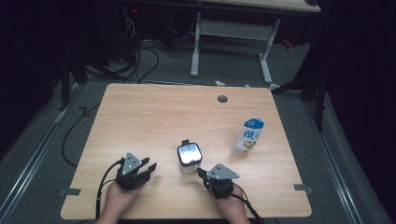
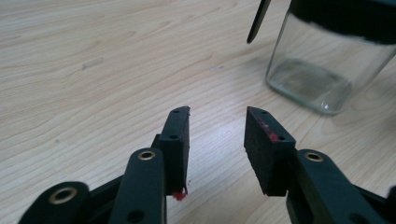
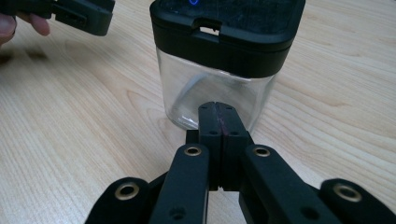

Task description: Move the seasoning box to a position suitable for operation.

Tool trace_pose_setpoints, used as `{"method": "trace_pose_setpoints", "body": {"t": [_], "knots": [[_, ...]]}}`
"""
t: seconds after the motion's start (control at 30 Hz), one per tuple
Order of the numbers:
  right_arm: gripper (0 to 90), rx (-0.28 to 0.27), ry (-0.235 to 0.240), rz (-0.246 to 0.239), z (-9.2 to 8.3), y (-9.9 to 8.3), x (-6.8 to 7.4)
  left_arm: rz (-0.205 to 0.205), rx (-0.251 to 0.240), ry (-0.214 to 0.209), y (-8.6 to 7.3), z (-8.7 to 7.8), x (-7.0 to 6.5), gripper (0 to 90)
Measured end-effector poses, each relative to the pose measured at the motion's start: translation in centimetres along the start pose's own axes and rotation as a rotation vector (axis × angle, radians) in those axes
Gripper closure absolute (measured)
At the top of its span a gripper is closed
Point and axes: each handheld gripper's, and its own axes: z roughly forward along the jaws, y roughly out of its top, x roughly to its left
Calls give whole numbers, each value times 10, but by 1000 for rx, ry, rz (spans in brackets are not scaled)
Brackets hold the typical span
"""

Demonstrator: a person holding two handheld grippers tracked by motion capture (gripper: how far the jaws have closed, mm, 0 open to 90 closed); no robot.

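A square clear glass jar with a black lid (image 1: 189, 157) is seen upright near the front middle of the light wooden counter (image 1: 149, 116). The right tongs (image 3: 218, 108), pressed fully together with nothing between them, are placed just before its wall. The left tongs (image 2: 217, 122), parted and empty, are held apart from it. A white-and-blue milk carton (image 1: 249, 135) stands farther right.

So there's a glass jar (image 1: 189, 157) with a black lid sitting mid-front on the wooden surface (image 1: 149, 121). The left gripper (image 1: 150, 169) is off to its left with a gap between its fingers, the right gripper (image 1: 201, 172) is just beside the jar's front corner. A milk carton (image 1: 249, 135) stands further right.
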Motion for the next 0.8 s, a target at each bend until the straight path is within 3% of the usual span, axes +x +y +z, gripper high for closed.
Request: {"method": "trace_pose_setpoints", "body": {"t": [0.07, 0.8], "knots": [[898, 6, -1, -4, 1, 0, -1, -21, 4, 11, -3, -2, 3, 599], [891, 13, -44, 49, 4, 1, -21, -76, -25, 36, -13, -19, 12, 635]]}}
